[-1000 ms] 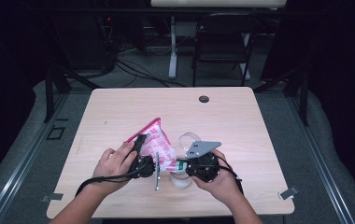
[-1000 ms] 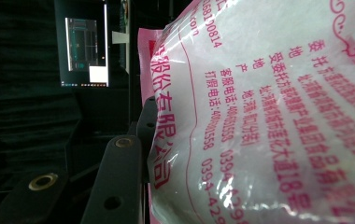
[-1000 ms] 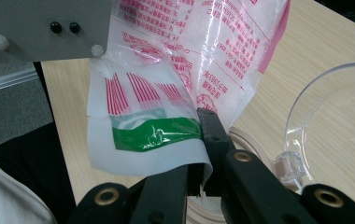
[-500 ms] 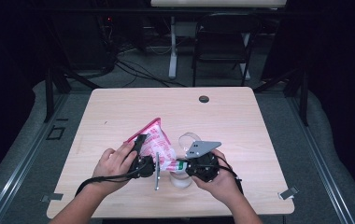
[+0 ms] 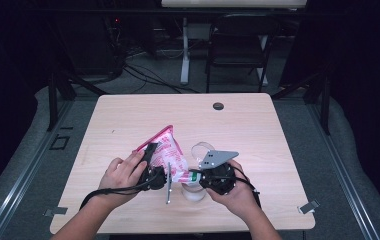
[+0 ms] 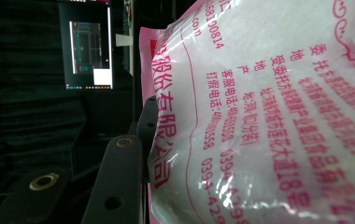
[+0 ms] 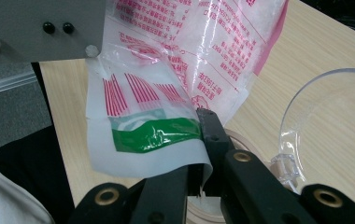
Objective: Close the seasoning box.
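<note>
On the table (image 5: 128, 120), two grippers clamp one pink bag (image 5: 170, 155): left gripper (image 5: 154, 165) mid-body, right gripper (image 5: 194, 177) its corner.

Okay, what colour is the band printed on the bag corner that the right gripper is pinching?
Green, on the bag, clearest in the right gripper view.

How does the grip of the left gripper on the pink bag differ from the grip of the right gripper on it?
The left gripper holds the pink bag across its full, bulging body, while the right gripper pinches the flat, thin edge with the green stripe. The left gripper's jaws stand well apart around the bag; the right gripper's jaws are nearly together. Both are shut on the same bag, held above the table beside a clear container.
</note>
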The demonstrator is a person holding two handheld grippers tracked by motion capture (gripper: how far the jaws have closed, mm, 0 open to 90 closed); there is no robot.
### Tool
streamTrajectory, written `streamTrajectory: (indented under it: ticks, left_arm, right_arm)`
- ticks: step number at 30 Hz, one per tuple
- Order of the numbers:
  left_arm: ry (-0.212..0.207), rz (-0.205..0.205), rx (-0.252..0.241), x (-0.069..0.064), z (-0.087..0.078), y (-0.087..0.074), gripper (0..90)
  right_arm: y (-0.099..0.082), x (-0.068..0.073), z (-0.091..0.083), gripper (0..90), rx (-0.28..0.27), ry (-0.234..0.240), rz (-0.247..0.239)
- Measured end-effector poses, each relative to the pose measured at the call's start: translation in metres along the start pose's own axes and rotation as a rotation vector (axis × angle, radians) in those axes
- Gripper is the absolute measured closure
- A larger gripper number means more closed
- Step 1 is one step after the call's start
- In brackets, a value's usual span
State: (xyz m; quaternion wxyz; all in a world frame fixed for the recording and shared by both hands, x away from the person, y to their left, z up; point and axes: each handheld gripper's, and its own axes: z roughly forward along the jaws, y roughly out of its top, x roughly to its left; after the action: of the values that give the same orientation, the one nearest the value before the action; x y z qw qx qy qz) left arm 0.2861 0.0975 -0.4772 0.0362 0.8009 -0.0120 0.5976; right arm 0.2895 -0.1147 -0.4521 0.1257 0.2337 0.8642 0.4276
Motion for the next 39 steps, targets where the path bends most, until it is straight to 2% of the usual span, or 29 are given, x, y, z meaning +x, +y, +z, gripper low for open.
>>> streamTrajectory:
  ticks: [39]
  left_arm:
    - [0.001,0.004,0.001,0.0022,0.0001,0.0006,65.7]
  right_arm:
    - [-0.0016,-0.0012,0.0029,90.0,0.004,-0.003,0.003]
